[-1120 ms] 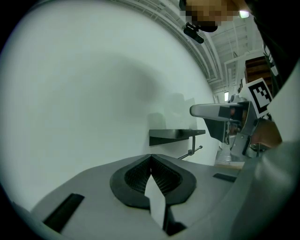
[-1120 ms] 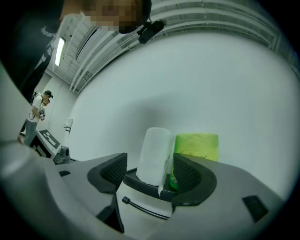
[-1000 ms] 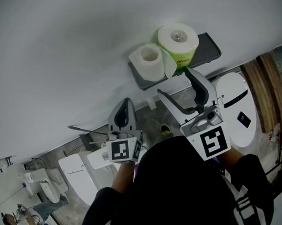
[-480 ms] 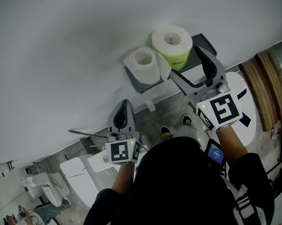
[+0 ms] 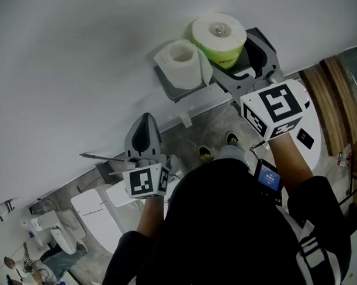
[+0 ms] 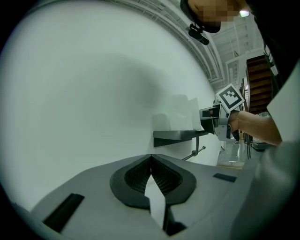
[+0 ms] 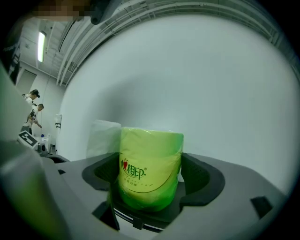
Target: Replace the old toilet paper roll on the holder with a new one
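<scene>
A dark wall shelf (image 5: pixel 175 93) carries the old white roll (image 5: pixel 179 62) and, to its right, the new roll in green wrap (image 5: pixel 219 36), both standing on end. My right gripper (image 5: pixel 239 60) reaches level at the shelf. Its jaws are opening, and the green roll (image 7: pixel 149 168) stands between them with a gap to the pads on each side. The white roll (image 7: pixel 102 138) shows behind it to the left. My left gripper (image 5: pixel 144 120) hangs below and left of the shelf, shut at the tips (image 6: pixel 151 160) and facing the wall. From there the shelf (image 6: pixel 176 136) is off to the right.
Below the shelf a thin metal bar (image 6: pixel 198 152) sticks out from the wall. A white toilet lid (image 5: pixel 314 141) lies under my right arm, with wooden boards (image 5: pixel 340 98) beyond it. More white fixtures (image 5: pixel 90 215) stand at the lower left. The wall is bare and grey.
My right gripper travelled up and right to the shelf and spread its jaws around the green roll. The left gripper stayed about where it was.
</scene>
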Motion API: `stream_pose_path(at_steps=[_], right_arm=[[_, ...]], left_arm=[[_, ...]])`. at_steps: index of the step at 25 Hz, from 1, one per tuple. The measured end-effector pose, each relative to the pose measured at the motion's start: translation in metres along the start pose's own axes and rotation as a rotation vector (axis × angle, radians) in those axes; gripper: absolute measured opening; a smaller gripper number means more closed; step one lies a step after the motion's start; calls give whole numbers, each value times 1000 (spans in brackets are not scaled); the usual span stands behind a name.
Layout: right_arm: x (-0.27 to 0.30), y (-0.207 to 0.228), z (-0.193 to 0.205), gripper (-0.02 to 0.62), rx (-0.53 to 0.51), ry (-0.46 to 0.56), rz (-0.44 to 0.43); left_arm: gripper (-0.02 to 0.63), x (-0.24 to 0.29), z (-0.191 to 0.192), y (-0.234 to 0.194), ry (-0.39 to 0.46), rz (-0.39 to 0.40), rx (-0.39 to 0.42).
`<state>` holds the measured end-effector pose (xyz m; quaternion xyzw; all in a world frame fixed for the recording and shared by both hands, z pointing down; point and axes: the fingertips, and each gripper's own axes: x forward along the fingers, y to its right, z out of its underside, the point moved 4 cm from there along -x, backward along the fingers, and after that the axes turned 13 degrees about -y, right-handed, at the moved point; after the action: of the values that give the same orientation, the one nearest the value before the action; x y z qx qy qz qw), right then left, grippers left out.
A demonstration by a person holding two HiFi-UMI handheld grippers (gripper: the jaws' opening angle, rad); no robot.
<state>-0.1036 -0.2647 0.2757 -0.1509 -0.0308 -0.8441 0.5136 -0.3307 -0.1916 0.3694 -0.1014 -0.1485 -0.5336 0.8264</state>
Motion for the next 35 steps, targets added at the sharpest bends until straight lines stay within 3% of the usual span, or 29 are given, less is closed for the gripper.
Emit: stream_pose_path(at_steps=[11, 18, 28, 35], right_arm=[[10, 2, 3, 414, 63, -154, -87], [2, 5, 5, 413, 53, -84, -57], [-19, 47, -10, 413, -35, -24, 13], [-37, 76, -21, 413, -57, 30, -33]], left_arm=[[23, 4, -4, 20, 39, 38, 21], [23, 1, -5, 23, 52, 40, 36], [22, 0, -8, 26, 44, 17, 24], [23, 6, -20, 52, 39, -20, 8]])
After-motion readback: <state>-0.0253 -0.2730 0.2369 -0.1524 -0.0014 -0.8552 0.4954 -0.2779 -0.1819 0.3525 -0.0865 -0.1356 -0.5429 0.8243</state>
